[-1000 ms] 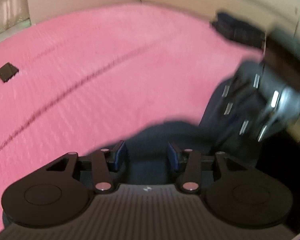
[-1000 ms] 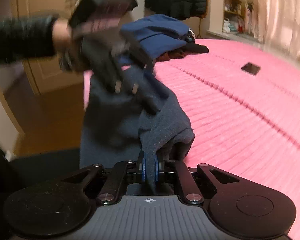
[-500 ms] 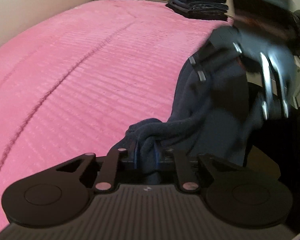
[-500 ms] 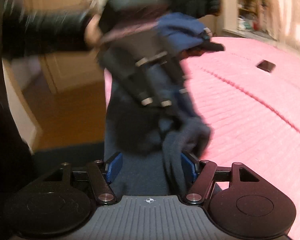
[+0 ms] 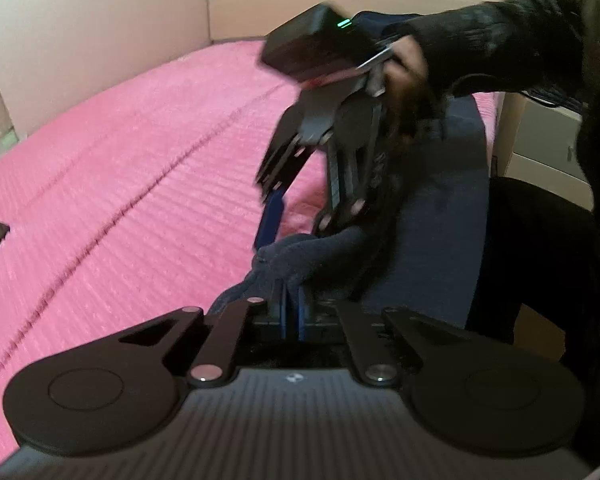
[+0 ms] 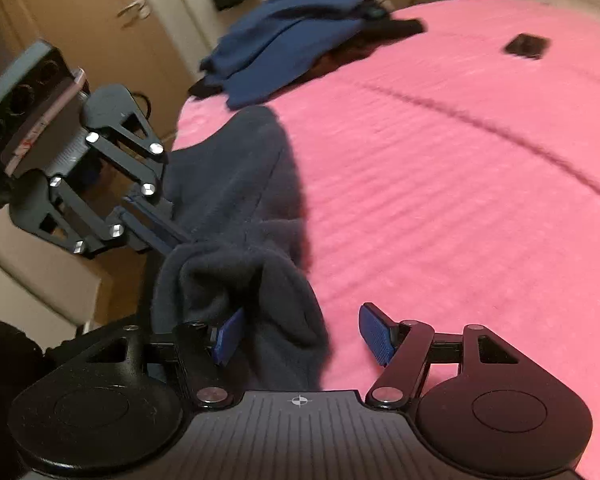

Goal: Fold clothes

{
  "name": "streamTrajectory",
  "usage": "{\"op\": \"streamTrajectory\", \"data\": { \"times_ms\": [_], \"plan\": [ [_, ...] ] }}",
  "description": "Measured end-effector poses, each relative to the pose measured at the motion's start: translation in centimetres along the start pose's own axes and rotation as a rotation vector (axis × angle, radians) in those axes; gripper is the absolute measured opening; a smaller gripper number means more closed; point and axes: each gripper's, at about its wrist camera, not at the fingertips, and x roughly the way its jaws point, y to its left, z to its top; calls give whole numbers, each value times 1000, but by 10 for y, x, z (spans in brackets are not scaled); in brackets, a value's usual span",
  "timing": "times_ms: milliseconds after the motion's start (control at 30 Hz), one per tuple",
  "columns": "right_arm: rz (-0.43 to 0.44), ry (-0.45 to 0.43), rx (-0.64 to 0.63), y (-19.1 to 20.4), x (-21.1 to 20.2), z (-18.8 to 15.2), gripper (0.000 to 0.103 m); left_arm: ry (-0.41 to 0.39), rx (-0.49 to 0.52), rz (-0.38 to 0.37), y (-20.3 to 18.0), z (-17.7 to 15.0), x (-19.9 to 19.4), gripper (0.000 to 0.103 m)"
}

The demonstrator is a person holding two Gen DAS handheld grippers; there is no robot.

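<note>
The left gripper was clamped on a bunched edge of the dark navy fleece garment, which hung over the pink bedspread's edge. The right gripper stood open, fleece loose between its pads. Likely a regrasp; next, it needed a fresh edge.

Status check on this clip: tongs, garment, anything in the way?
Left tongs shut on dark garment at bed edge. Right tongs open, garment loose between pads. Clothes pile and small black item beyond, apart.
</note>
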Motion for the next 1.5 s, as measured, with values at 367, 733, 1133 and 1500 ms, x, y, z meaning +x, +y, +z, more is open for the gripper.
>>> {"op": "streamTrajectory", "data": {
  "times_ms": [367,733,1133,1500],
  "plan": [
    [-520,-324,44,-28,-38,-3,66,-31,-177,114,28,-9,8,22],
    [-386,-379,218,-7,-84,-27,66,84,-345,129,62,-13,70,28],
    [-753,-611,641,68,-168,-215,66,21,-284,96,36,34,72,35],
    [-967,-573,869,95,-234,-347,66,123,-275,105,30,54,135,38]
  ]
}}
